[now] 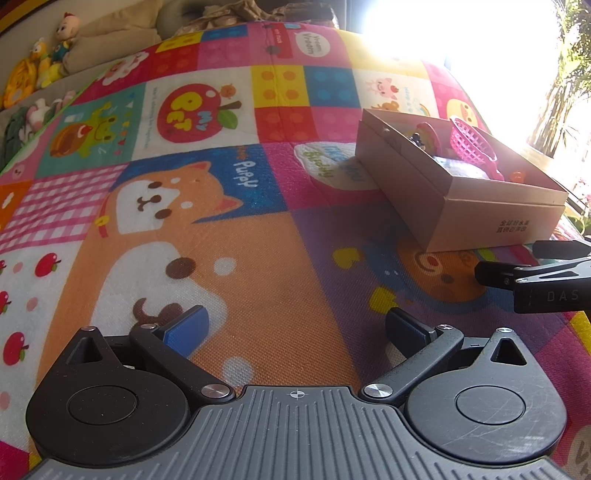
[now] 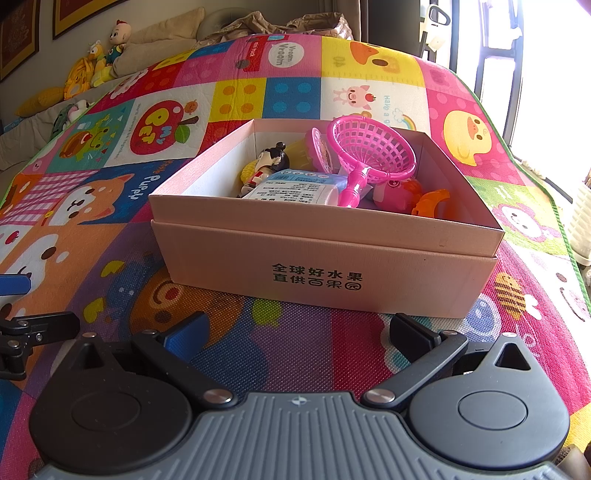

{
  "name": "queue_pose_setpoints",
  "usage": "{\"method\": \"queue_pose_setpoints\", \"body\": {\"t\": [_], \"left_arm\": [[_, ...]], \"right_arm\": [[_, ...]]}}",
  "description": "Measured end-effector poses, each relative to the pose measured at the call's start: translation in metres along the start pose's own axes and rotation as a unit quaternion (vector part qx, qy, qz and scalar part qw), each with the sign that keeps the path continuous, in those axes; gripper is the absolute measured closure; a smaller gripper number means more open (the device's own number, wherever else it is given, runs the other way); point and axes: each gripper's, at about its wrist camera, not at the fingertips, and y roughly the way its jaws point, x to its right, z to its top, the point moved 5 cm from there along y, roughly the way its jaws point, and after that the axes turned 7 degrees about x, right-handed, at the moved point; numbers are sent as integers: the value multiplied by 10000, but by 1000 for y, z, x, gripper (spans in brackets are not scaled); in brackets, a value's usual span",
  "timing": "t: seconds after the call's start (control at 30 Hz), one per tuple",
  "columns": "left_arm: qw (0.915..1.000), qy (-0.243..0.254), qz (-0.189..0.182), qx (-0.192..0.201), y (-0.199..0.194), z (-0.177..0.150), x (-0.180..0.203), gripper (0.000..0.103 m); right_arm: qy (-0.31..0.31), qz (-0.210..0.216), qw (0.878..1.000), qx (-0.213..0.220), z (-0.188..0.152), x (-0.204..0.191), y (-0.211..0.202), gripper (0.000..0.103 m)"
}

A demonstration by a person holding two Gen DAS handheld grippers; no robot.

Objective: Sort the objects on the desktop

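A pink cardboard box (image 2: 325, 273) stands on the colourful play mat (image 2: 110, 206); it also shows in the left wrist view (image 1: 491, 218) at the right. Inside lie a pink net scoop (image 2: 369, 155), a small doll figure (image 2: 269, 162), a tissue packet (image 2: 295, 188), a pink toy (image 2: 391, 192) and an orange piece (image 2: 432, 201). My right gripper (image 2: 297, 332) is open and empty, just in front of the box. My left gripper (image 1: 295, 326) is open and empty over the mat, left of the box.
Plush toys (image 2: 96, 59) and cushions (image 2: 162, 33) lie beyond the mat's far left edge. A bright window (image 1: 461, 29) glares at the right. The right gripper's fingers (image 1: 517, 273) show at the left view's right edge.
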Motion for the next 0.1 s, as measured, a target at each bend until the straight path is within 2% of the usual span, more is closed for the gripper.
{"method": "queue_pose_setpoints", "body": {"t": [0.1], "left_arm": [[10000, 6, 14, -9, 0, 0, 0, 0]], "right_arm": [[-1, 0, 10000, 0, 0, 0, 0, 0]]}}
